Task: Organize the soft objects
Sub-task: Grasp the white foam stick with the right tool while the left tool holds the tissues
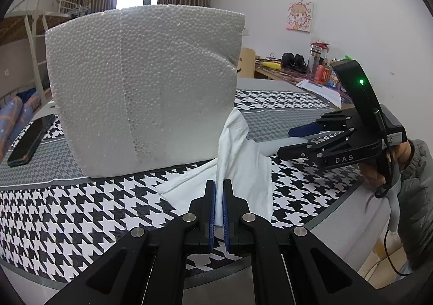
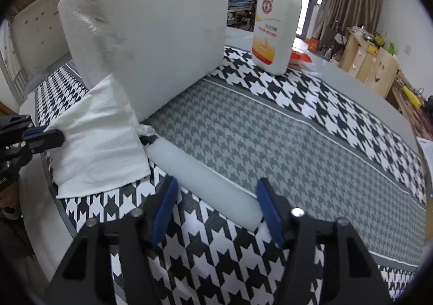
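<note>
A white tissue (image 1: 238, 167) lies on the houndstooth table cloth (image 1: 81, 210), draped against a big white foam block (image 1: 140, 88). My left gripper (image 1: 219, 188) is shut on the tissue's near edge. A pale foam tube (image 2: 203, 178) lies on the cloth, one end under the tissue (image 2: 100, 137). My right gripper (image 2: 216, 196) is open, its blue pads on either side of the tube's near end, apart from it. In the left wrist view the right gripper (image 1: 295, 140) reaches in from the right over the tube (image 1: 284, 142). The foam block (image 2: 151, 34) stands just behind.
A white bottle with a red cap (image 2: 276, 18) stands behind the block. A black phone (image 1: 29, 140) lies at the cloth's left edge. A cluttered wooden desk (image 1: 297, 72) stands by the far wall. The table edge (image 1: 338, 218) runs close on the right.
</note>
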Motion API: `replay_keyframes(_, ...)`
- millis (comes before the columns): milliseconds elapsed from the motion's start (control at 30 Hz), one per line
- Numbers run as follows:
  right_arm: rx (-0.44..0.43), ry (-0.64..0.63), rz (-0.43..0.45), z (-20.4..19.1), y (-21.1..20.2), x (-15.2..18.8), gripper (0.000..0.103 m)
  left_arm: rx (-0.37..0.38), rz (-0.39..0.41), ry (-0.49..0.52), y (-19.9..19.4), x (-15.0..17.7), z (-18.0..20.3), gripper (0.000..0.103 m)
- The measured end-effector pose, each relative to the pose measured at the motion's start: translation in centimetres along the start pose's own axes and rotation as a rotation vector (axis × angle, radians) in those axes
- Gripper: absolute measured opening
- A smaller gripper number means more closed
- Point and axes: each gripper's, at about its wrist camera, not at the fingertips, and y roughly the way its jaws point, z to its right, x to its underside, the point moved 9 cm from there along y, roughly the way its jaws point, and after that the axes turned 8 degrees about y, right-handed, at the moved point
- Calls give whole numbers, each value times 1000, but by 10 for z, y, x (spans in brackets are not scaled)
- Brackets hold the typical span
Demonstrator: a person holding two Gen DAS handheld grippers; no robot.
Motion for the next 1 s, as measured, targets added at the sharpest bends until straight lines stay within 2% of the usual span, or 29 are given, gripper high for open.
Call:
replay_keyframes(100, 31, 12, -6, 2, -5, 2, 42, -1, 2, 4, -2, 0, 0, 5)
replay_keyframes(233, 54, 31, -4, 4, -19, 6, 16, 0, 11, 5, -6, -2, 1, 5)
replay_keyframes(300, 25, 46, 5, -1, -29, 9, 13, 1, 13, 4, -8, -2, 2, 5)
replay_keyframes(367, -6, 29, -20, -13, -32, 20, 12, 5, 12, 8, -8, -2, 3, 5)
replay_keyframes(433, 3, -14, -31, -27, -32, 30, 12, 7, 16, 3, -11, -2, 4, 5)
replay_keyframes(567, -27, -66, 13, -45, -45, 33, 12, 6, 21, 10, -15, -1, 7, 5)
replay_keyframes(667, 29, -117, 54, -42, -49, 28, 12, 1, 23, 12, -18, 0, 7, 5)
replay_keyframes(767, 45, -127, 41, -33, -39, 24, 13, -7, 26, 6, -21, 2, 4, 5)
replay_keyframes(967, -7, -99, 65, -22, -35, 17, 23, -13, 24, 5, -24, 4, 2, 5)
replay_keyframes(1000, -17, -105, 65, -22, -35, 17, 31, -15, 25, 5, -24, 3, 2, 5)
